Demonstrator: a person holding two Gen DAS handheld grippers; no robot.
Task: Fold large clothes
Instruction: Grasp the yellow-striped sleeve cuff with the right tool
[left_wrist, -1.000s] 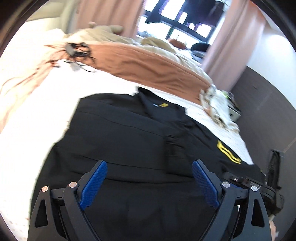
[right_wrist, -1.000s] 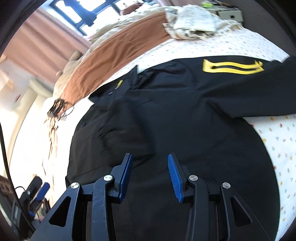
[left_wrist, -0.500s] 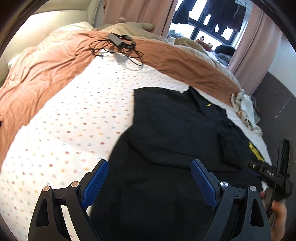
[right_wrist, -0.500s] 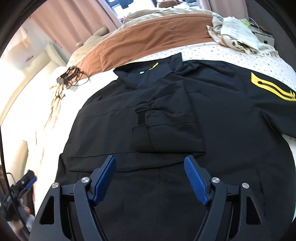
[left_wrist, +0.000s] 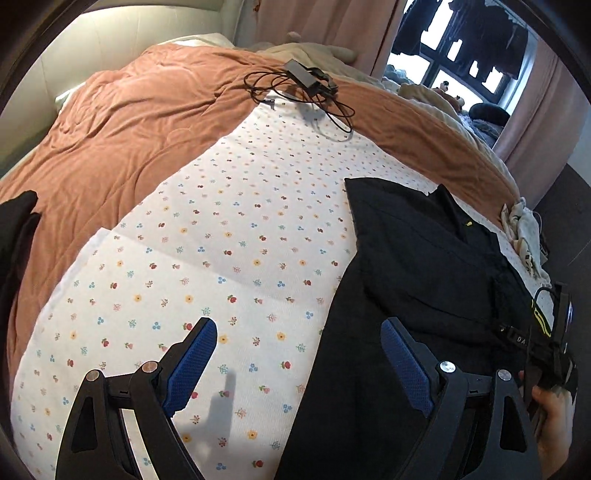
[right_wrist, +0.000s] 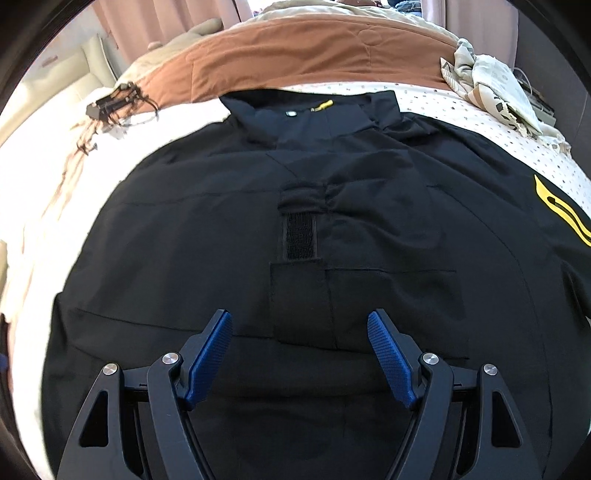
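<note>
A large black jacket (right_wrist: 369, 229) lies spread flat on the bed, collar at the far side, with a yellow stripe mark (right_wrist: 561, 214) on its right sleeve. Its left sleeve looks folded in across the chest. My right gripper (right_wrist: 299, 332) is open and empty, hovering over the jacket's lower middle. In the left wrist view the jacket (left_wrist: 424, 277) fills the right side. My left gripper (left_wrist: 295, 350) is open and empty, over the jacket's left edge and the flowered sheet (left_wrist: 221, 240). The right gripper (left_wrist: 550, 354) and the hand holding it show at that view's right edge.
A brown quilt (left_wrist: 122, 129) is bunched along the far and left sides of the bed. A black charger with tangled cable (left_wrist: 306, 81) lies on it. Crumpled pale cloth (right_wrist: 491, 85) sits at the far right corner. A dark cloth (left_wrist: 14, 236) shows at the left edge.
My left gripper has swung left, from over the jacket's middle to its left edge and the sheet. My right gripper opened wider and moved toward the jacket's centre.
</note>
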